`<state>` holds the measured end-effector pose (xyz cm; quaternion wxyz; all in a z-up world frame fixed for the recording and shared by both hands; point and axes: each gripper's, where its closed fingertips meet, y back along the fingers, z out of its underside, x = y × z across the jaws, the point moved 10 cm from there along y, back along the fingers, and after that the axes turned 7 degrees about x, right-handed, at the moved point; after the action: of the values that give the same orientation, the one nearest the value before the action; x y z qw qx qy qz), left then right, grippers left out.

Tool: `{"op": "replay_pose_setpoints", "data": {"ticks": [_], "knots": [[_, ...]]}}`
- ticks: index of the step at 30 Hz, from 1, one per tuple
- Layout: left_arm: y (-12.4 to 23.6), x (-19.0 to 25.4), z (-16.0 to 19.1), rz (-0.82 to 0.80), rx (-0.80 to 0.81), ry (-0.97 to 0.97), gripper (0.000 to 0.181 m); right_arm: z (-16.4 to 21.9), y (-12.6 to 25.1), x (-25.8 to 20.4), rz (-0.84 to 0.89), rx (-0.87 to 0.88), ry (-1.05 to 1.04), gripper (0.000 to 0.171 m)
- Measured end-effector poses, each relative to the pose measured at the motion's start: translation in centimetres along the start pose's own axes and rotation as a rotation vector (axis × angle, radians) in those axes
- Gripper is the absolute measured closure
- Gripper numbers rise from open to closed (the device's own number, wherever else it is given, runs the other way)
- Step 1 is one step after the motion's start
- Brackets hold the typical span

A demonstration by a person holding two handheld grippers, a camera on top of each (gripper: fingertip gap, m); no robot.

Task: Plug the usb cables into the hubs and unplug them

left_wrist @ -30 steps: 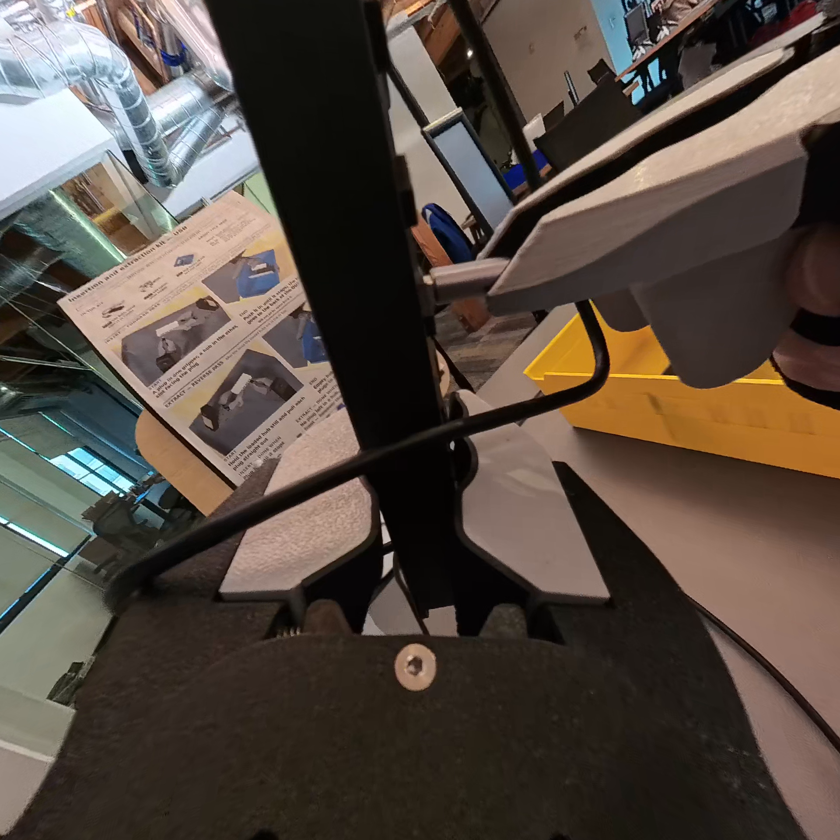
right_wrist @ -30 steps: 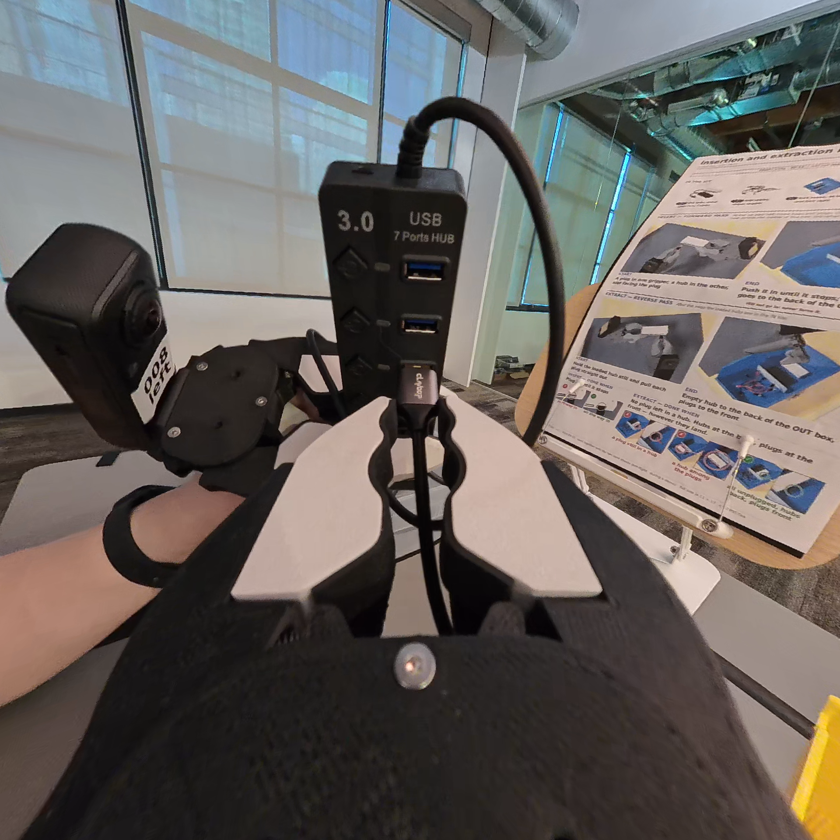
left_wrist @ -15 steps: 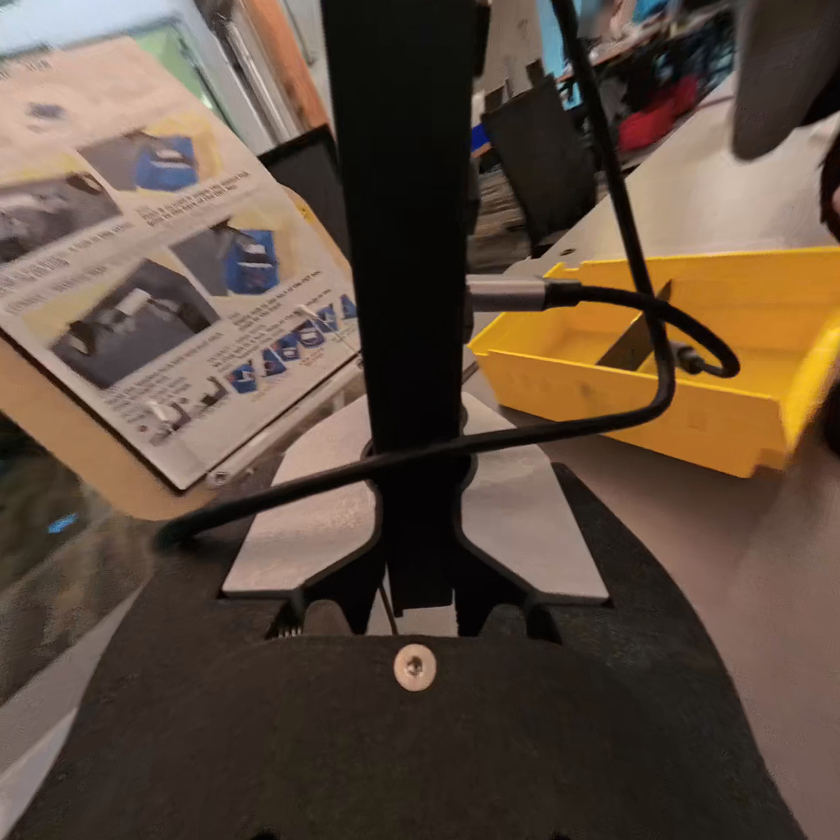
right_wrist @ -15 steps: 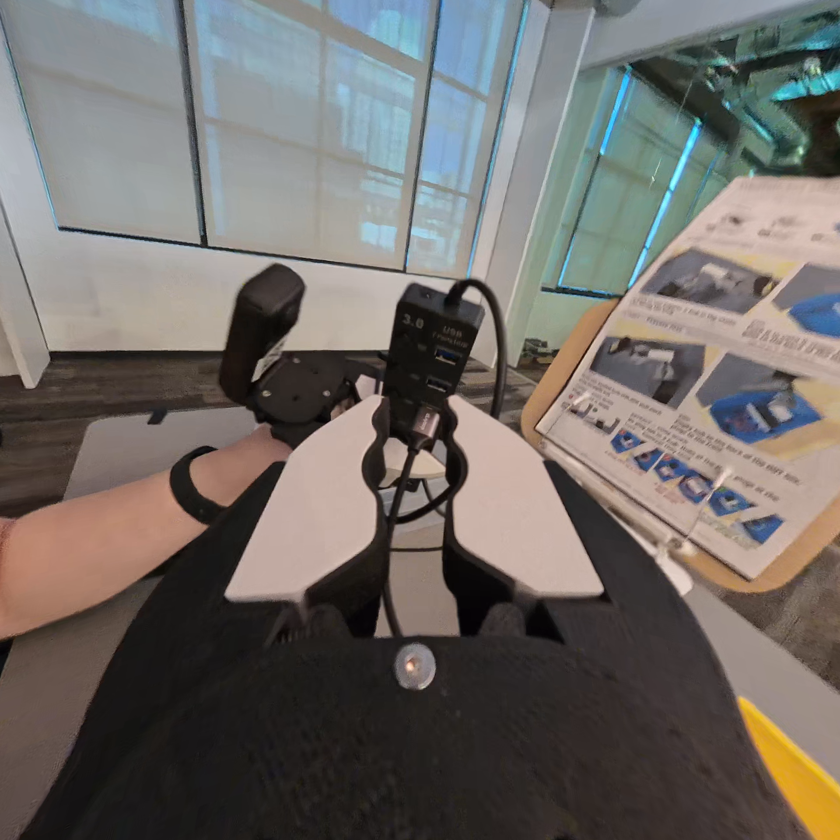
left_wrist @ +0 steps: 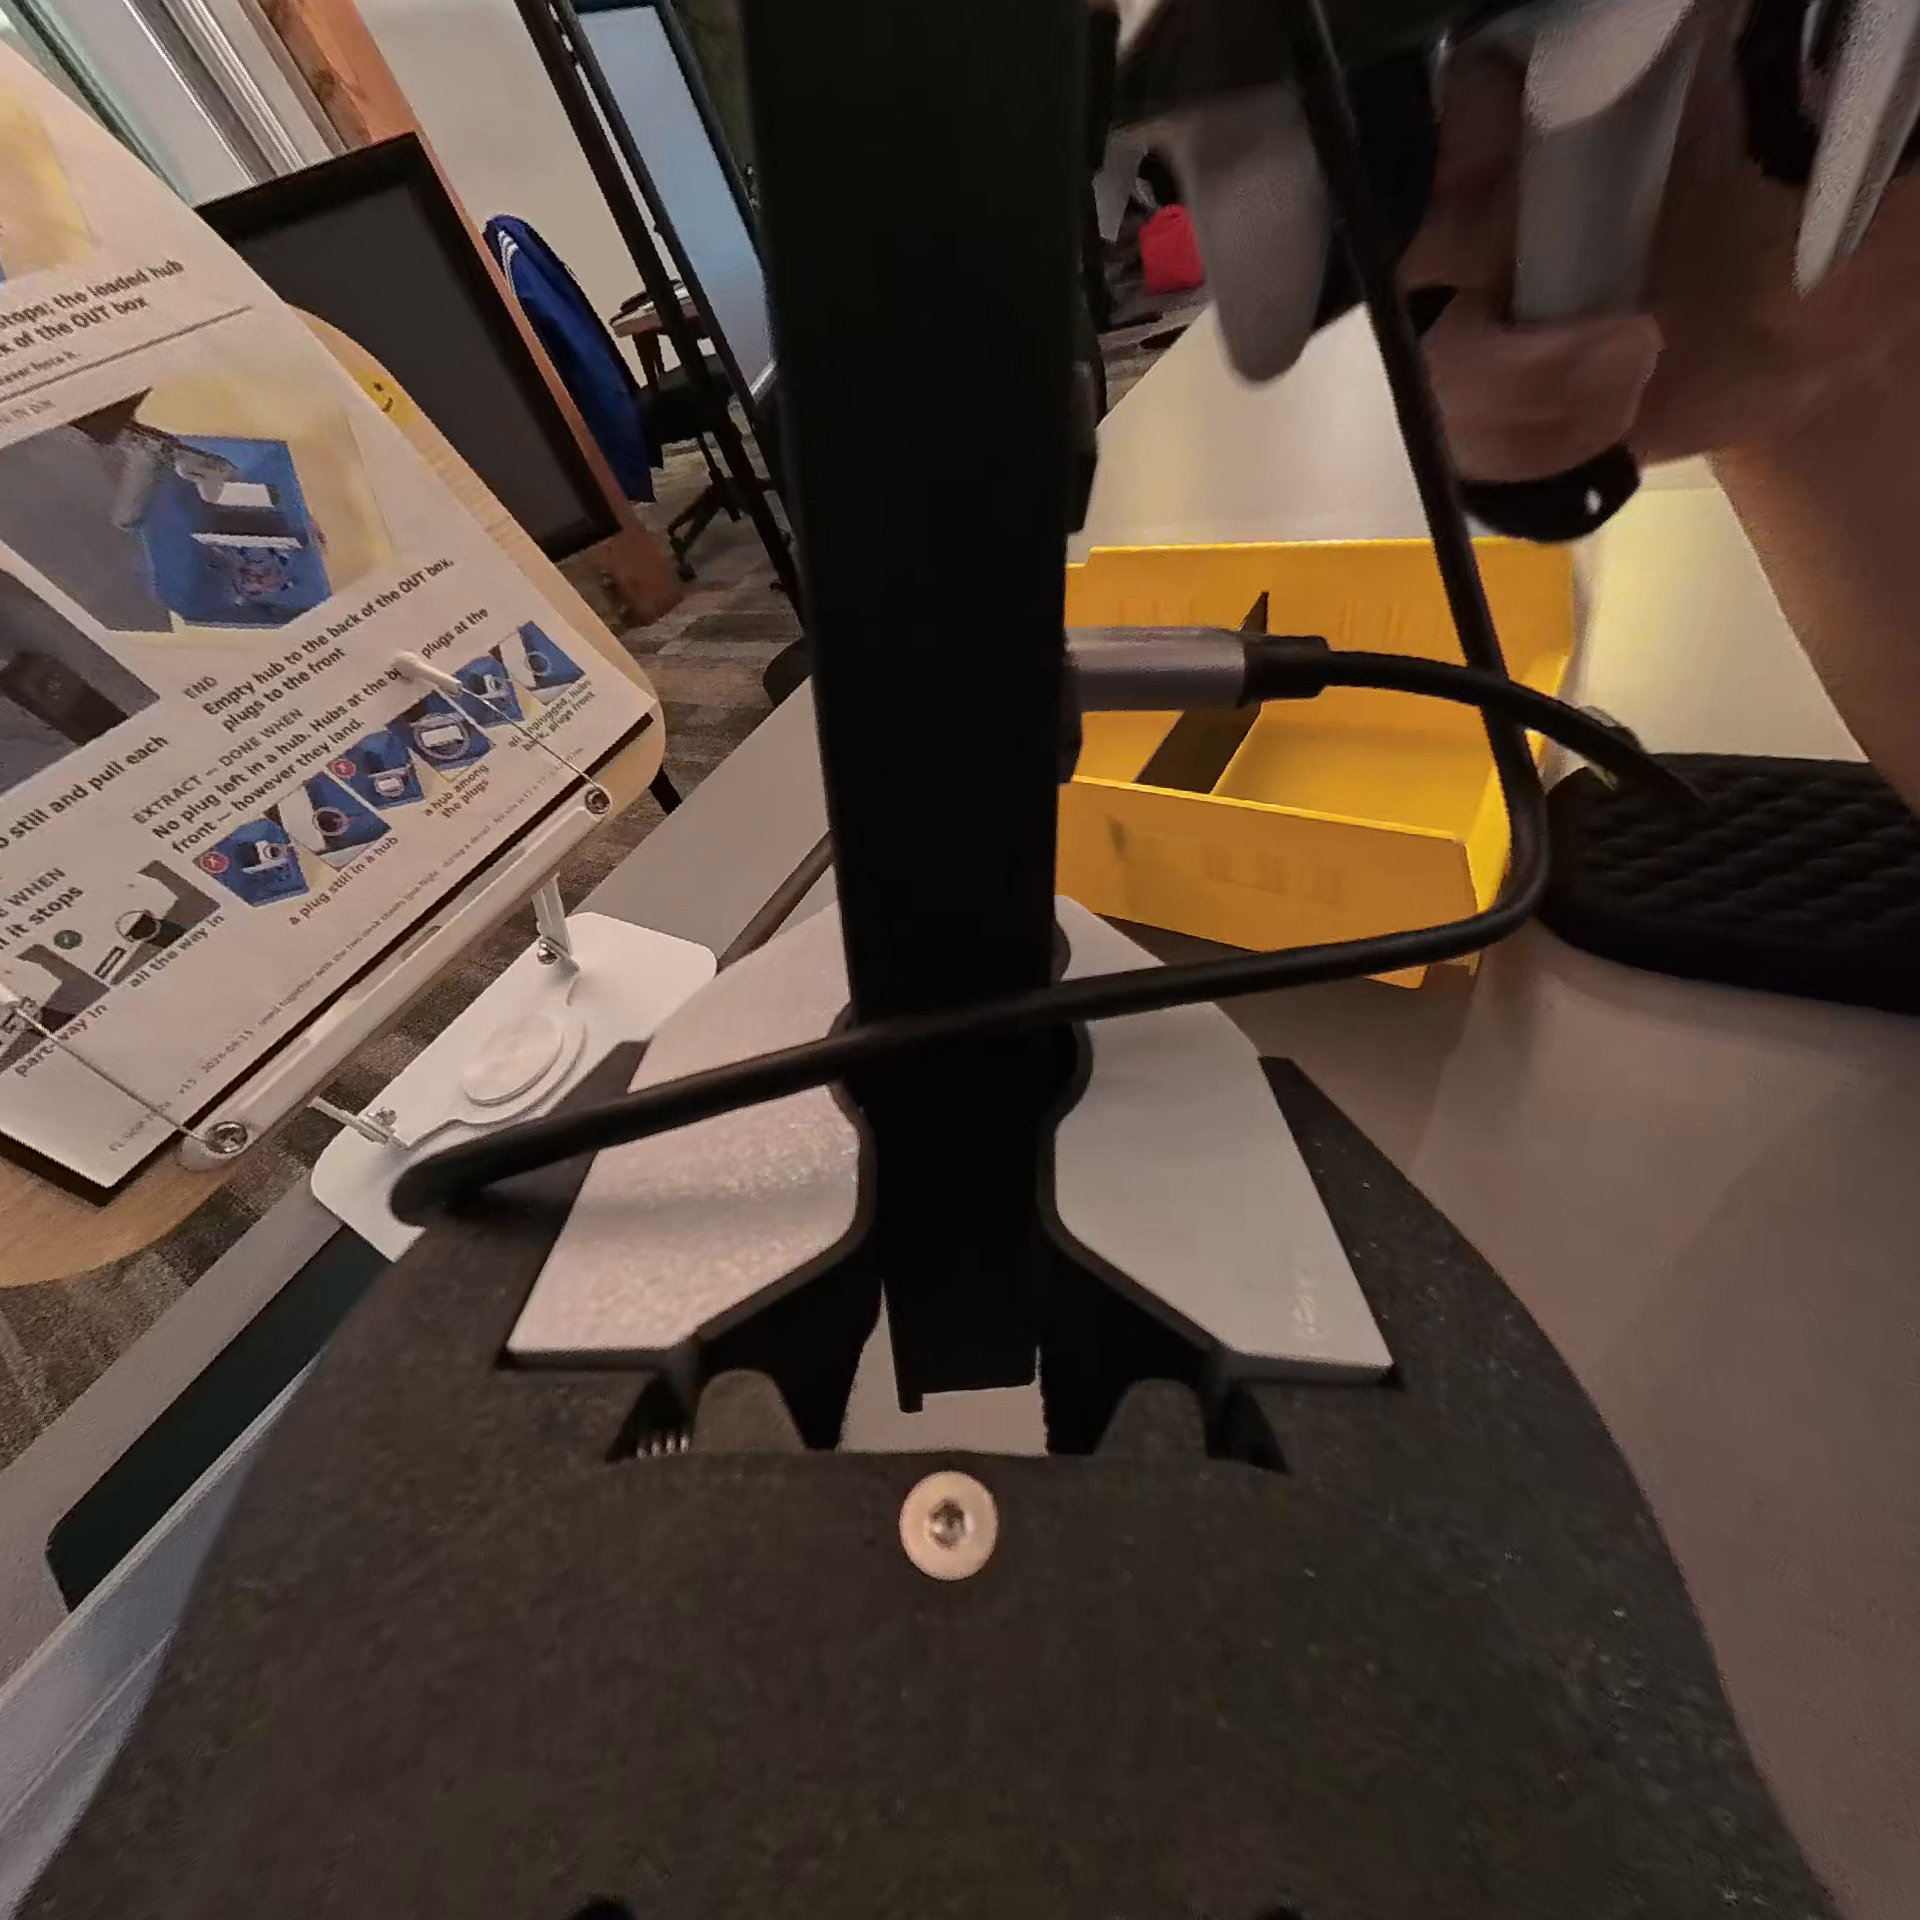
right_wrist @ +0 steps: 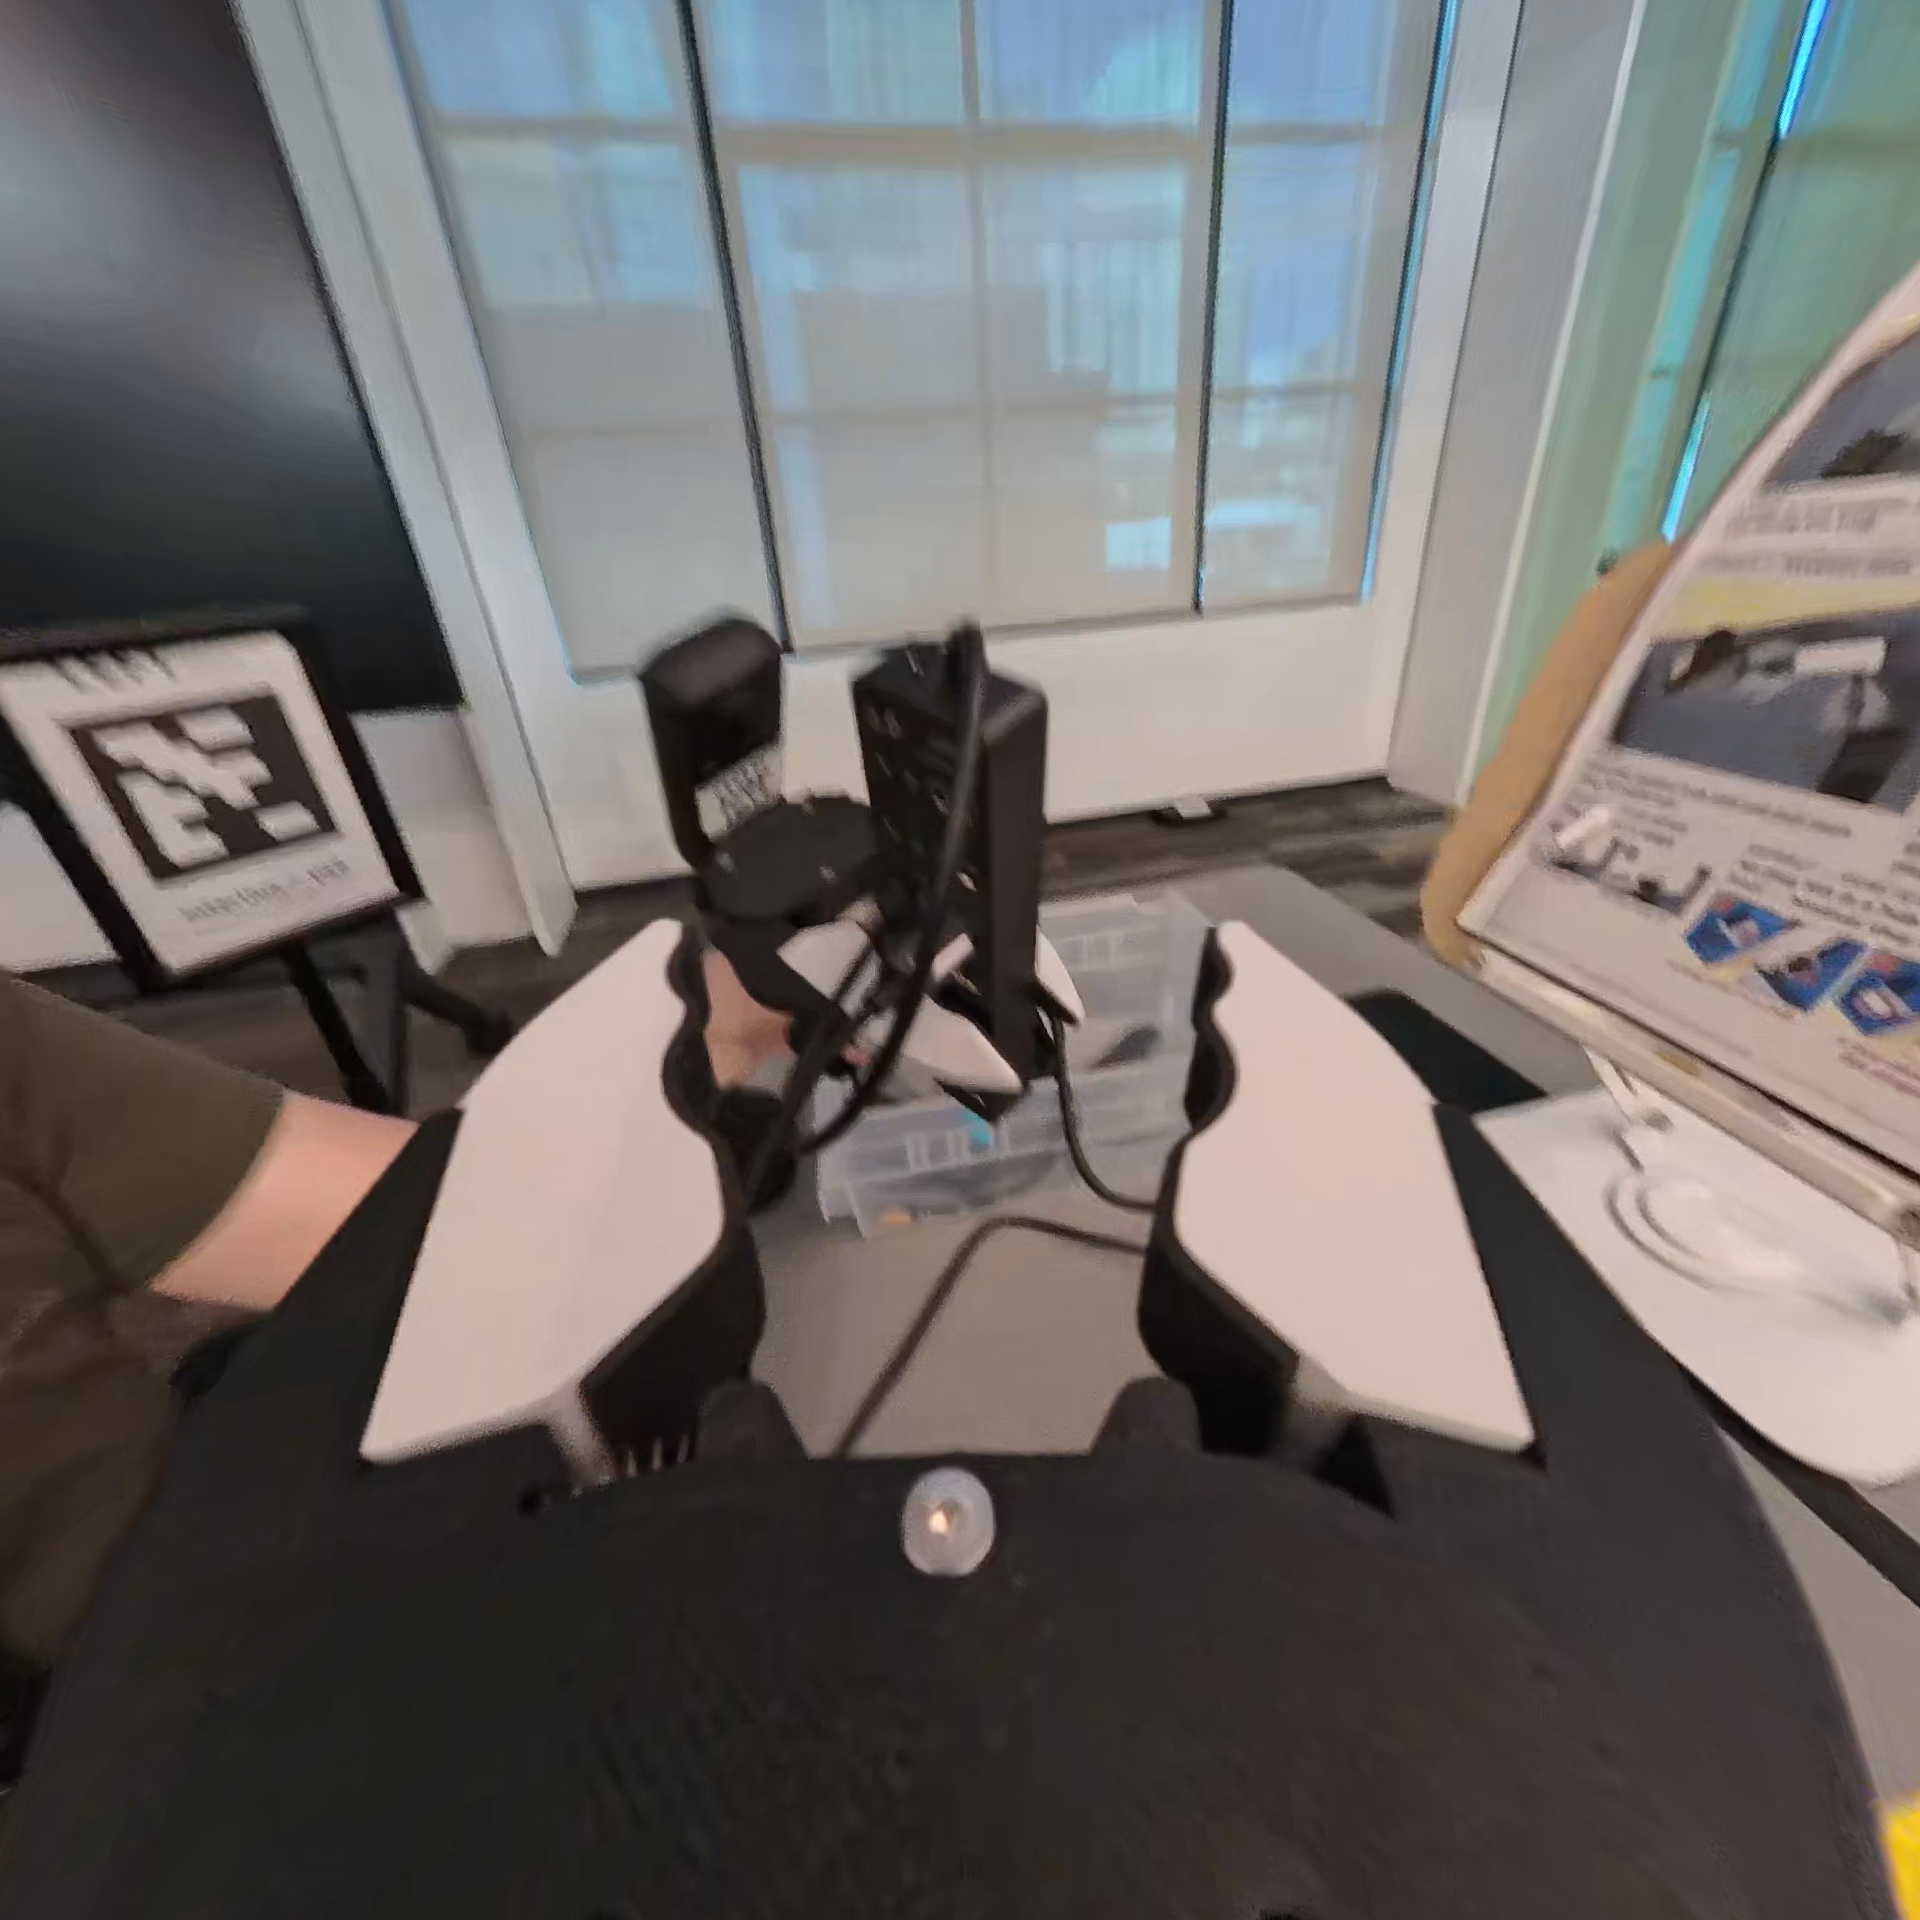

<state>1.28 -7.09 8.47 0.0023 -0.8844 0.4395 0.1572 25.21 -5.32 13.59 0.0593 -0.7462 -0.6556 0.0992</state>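
My left gripper (left_wrist: pixel 956 1039) is shut on the black USB hub (left_wrist: pixel 925 520) and holds it upright, edge-on to its camera. A silver-shelled USB plug (left_wrist: pixel 1153 665) sits in a port on the hub's right side, and its black cable (left_wrist: pixel 1496 894) loops down and across the fingers. My right gripper (right_wrist: pixel 945 1018) is open and empty, drawn back from the hub (right_wrist: pixel 987 831), which the left gripper (right_wrist: pixel 935 987) holds farther off. In the left wrist view, the right gripper's grey fingers (left_wrist: pixel 1257 260) show blurred at the top right.
A yellow divided bin (left_wrist: pixel 1299 862) stands behind the hub, with a black mat (left_wrist: pixel 1766 883) to its right. An instruction sheet on a stand (left_wrist: pixel 260 779) (right_wrist: pixel 1714 831) is nearby. A clear plastic box (right_wrist: pixel 935 1153) and a black-and-white marker board (right_wrist: pixel 208 800) lie beyond. A loose cable (right_wrist: pixel 935 1309) lies on the grey table. Across from one pair of fingers to the other is roughly 12 cm.
My right gripper has let go of the plug, opened and pulled back from the hub. The plug stays in the hub. My left gripper has swung the hub toward the yellow bin.
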Motion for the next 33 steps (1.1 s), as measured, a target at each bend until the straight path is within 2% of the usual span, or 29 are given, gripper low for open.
{"op": "replay_pose_setpoints", "data": {"ticks": [2, 4, 7, 11, 13, 16, 21, 25, 28, 30, 33], "knots": [[0.1, 0.0, -0.1, 0.001, -0.002, 0.016, 0.155, 1.4, -1.0, 0.2, 0.055, -0.121, 0.061, 0.075], [0.2, -0.2, -0.1, 0.001, 0.004, 0.032, 0.152, 2.2, -1.6, 0.0, 0.026, -0.197, 0.071, 0.074], [0.6, -0.3, -0.2, 0.043, 0.026, 0.082, 0.155, 2.7, -2.0, -0.3, -0.055, -0.21, 0.037, 0.074], [0.8, -0.2, -0.4, 0.181, 0.075, 0.177, 0.155, 2.9, -1.5, -0.6, -0.217, -0.165, 0.025, 0.075], [0.8, 0.1, -0.6, 0.264, 0.11, 0.23, 0.155, 3.5, -1.3, -0.3, -0.273, -0.145, 0.042, 0.08], [0.6, 0.7, -0.9, 0.365, 0.139, 0.276, 0.154, 4.6, -2.2, 0.7, -0.225, -0.128, 0.037, 0.095], [-0.3, 1.7, -0.6, 0.456, 0.082, 0.294, 0.154, 5.7, -4.2, 0.2, -0.276, -0.013, -0.047, 0.105], [-0.9, 2.5, -0.4, 0.534, 0.054, 0.311, 0.154, 6.2, -4.9, -0.5, -0.314, -0.037, -0.033, 0.117], [-1.0, 3.0, -0.5, 0.587, 0.046, 0.308, 0.154, 6.2, -4.9, -0.6, -0.304, -0.071, -0.006, 0.107], [-0.6, 3.0, -0.8, 0.609, 0.059, 0.32, 0.155, 6.0, -4.2, -0.6, -0.341, -0.105, 0.024, 0.106], [0.4, 2.5, -1.2, 0.586, 0.066, 0.31, 0.154, 6.1, -2.8, 0.5, -0.344, -0.162, 0.018, 0.101]]}}
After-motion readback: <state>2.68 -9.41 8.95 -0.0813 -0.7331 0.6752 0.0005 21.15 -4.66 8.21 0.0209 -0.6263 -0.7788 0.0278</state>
